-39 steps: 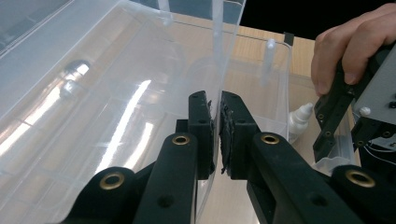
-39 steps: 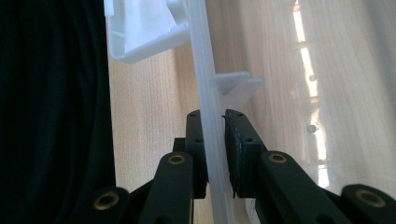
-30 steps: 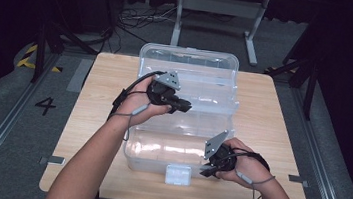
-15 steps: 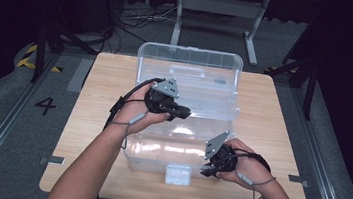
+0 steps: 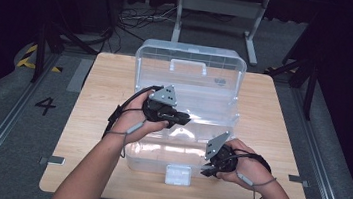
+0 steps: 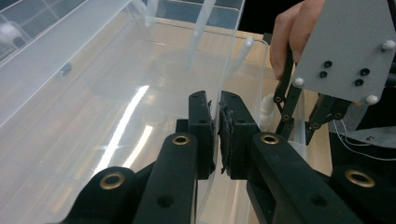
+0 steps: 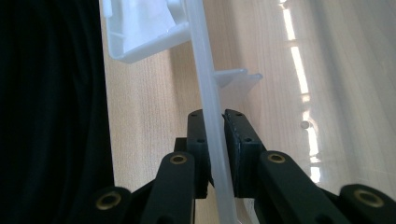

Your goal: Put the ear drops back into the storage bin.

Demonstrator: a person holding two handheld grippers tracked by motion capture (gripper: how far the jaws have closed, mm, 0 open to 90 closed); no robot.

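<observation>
Clear plastic storage box (image 5: 189, 81) sits mid-frame in the high view on the wooden bench (image 5: 93, 105), lid raised toward the top of the frame. White carry handle (image 5: 188, 66) shows on the upright lid; white latch (image 5: 177, 174) on the box's near wall at lower centre.

Left tool (image 5: 182, 119) lies just left of centre in the high view, the hand (image 5: 134, 117) behind it, grey three-cornered plate on top. Its jaws reach over the middle of the box. In the left gripper view the left tool (image 6: 217, 130) has both pads clamped on a thin clear wall edge that rises between them; the gap is no wider than the plastic. The clear wall of the box (image 6: 93, 107) takes up the left half of that view. The other tool's grey plate and linkages show at upper right there, with fingers above them.

Right tool (image 5: 208, 168) is at lower right of centre in the high view, at the near right corner of the box, hand (image 5: 247, 165) to its right. In the right gripper view the right tool (image 7: 215, 140) is clamped on the box rim (image 7: 205, 84), a translucent strip running from the top of the frame down between the pads. The white latch (image 7: 140, 28) is at upper left, bench grain behind.
</observation>
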